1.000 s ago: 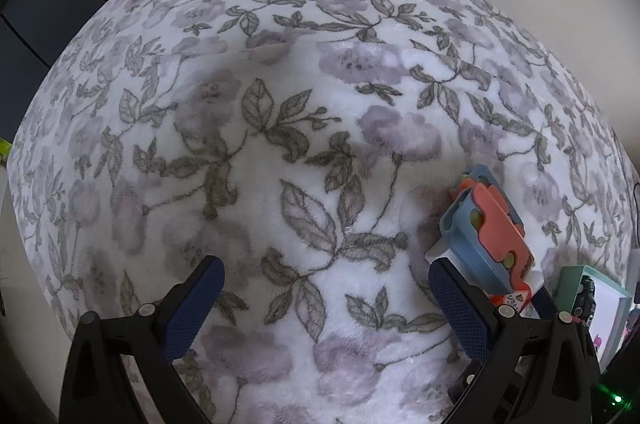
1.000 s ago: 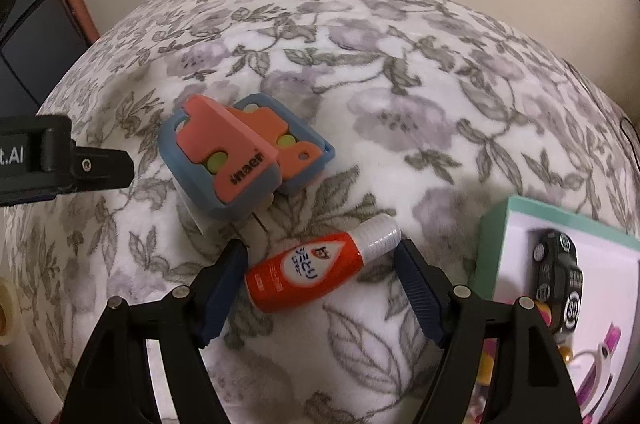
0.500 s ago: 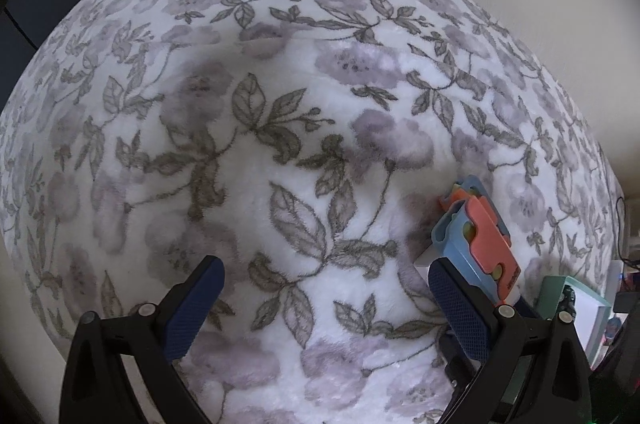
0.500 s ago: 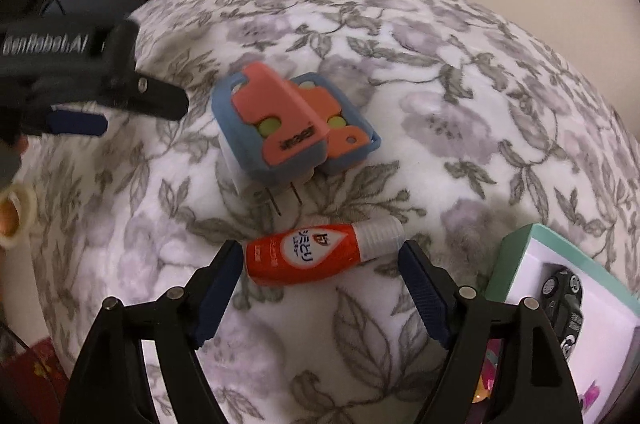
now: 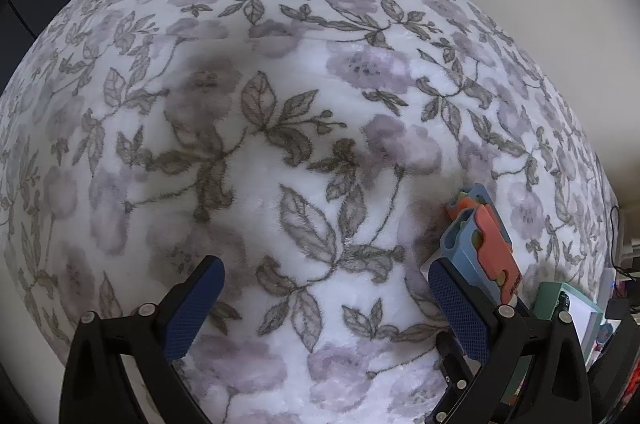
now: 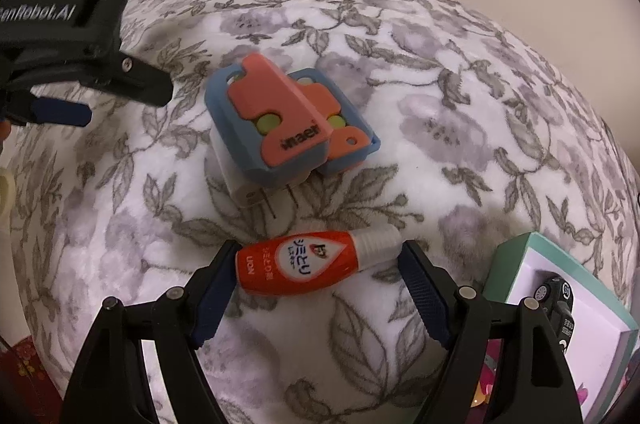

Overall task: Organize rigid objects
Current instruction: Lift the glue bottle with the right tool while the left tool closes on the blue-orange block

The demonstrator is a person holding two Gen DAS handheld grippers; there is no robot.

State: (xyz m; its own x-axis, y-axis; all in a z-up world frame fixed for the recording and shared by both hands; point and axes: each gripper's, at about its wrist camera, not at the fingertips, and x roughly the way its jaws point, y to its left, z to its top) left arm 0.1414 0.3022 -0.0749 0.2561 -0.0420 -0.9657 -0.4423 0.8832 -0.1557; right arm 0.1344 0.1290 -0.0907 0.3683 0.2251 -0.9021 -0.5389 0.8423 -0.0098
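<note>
A plush blanket printed with grey leaves and mauve flowers covers a soft surface, probably a bed, against a plain pale wall. Near its front edge lies a small orange bottle on its side, its clear cap pointing right. The right tongs are spread wide with the bottle between the two pads, neither clearly touching it. The bottle looks light, stiff and smooth, so it may roll or slip; gripping across the fat orange middle seems safer than at the tapered cap. Just behind it sits a blue and orange plastic case on a white plug whose prongs point toward the bottle. At the right edge a mint-rimmed box holds a toy car; the rest of its contents is cut off. The left tongs are open and empty over bare blanket, and the case is partly hidden behind their right finger.
</note>
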